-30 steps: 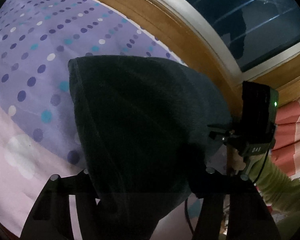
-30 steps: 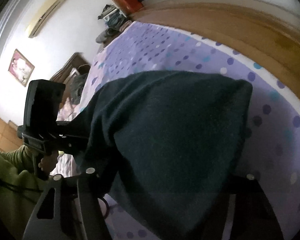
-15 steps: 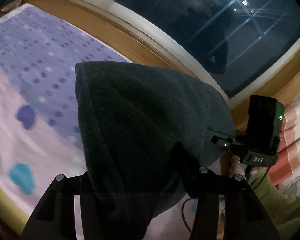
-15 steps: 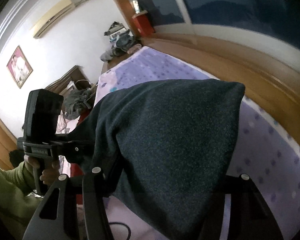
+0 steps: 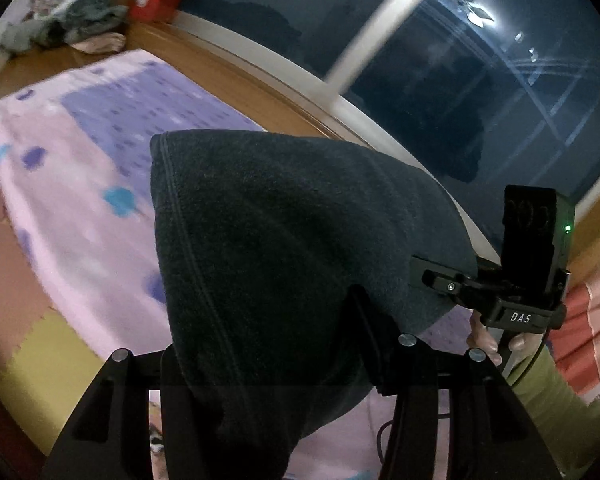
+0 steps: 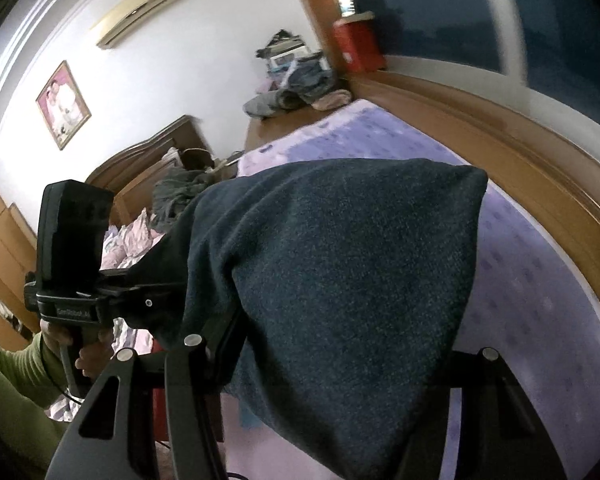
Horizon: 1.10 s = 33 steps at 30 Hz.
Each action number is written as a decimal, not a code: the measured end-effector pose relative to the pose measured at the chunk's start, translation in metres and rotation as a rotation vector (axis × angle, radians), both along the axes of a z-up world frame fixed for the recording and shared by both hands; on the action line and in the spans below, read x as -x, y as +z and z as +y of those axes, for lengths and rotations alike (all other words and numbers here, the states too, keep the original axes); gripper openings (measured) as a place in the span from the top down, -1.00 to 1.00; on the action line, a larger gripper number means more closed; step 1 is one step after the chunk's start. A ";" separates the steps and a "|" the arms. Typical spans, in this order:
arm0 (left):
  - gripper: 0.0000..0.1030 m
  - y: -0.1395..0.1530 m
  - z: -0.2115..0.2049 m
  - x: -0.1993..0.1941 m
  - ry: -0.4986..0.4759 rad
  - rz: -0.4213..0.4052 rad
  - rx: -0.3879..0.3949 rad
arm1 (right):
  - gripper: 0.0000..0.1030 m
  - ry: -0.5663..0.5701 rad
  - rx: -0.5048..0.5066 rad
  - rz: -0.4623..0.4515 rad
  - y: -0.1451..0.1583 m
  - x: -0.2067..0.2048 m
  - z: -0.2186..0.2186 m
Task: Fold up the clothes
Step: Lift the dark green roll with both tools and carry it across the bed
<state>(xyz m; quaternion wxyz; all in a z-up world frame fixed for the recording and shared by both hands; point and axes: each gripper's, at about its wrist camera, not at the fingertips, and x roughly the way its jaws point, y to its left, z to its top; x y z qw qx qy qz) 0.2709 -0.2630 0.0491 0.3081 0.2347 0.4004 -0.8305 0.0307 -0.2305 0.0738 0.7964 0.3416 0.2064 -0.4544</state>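
**Dark fleece garment held up between two grippers above the bed**

Left wrist view: the dark garment [image 5: 292, 264] fills centre frame, bunched and draped over the left gripper [image 5: 268, 364], whose jaws clamp a fold of it; fingertips buried in cloth. A stitched seam runs down its left edge. At right, the right gripper [image 5: 436, 280] bites into the same garment from the side, gripped by a hand [image 5: 496, 340] with a green sleeve below. A green indicator light glows on that unit. Only this view shows the large dark window [image 5: 460, 100] across the upper right, a striped red-and-white cloth [image 5: 592, 320] at far right, and a yellow-green mat [image 5: 32, 364] at lower left.

Right wrist view: the garment [image 6: 352, 280] covers the right gripper [image 6: 324, 360], jaws clenched on cloth. At left, the left gripper [image 6: 148, 300] pinches the garment's far end, its hand [image 6: 80, 348] beneath. Only here: a white wall with a framed picture [image 6: 63, 105], an air conditioner [image 6: 148, 4], a wooden headboard [image 6: 148, 160].

Both views: purple dotted bedspread [image 5: 112, 120] beneath, garment raised clear of it; clothes pile [image 6: 296, 84] and red box [image 6: 358, 46] in the far corner.
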 end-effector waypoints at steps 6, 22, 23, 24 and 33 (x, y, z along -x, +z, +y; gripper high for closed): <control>0.00 0.010 -0.065 -0.069 0.064 -0.030 0.035 | -0.11 0.049 0.018 -0.002 -0.001 -0.067 -0.079; 0.00 -0.003 -0.254 -0.131 0.185 -0.083 0.036 | -0.11 0.122 -0.021 -0.022 -0.030 -0.137 -0.285; 0.00 -0.005 -0.266 -0.131 0.192 -0.085 0.031 | -0.11 0.131 -0.026 -0.022 -0.034 -0.135 -0.300; 0.00 -0.007 -0.278 -0.130 0.196 -0.088 0.027 | -0.11 0.138 -0.030 -0.016 -0.037 -0.134 -0.315; 0.00 -0.022 -0.370 -0.113 0.187 -0.118 0.031 | -0.11 0.102 -0.080 -0.016 -0.064 -0.120 -0.402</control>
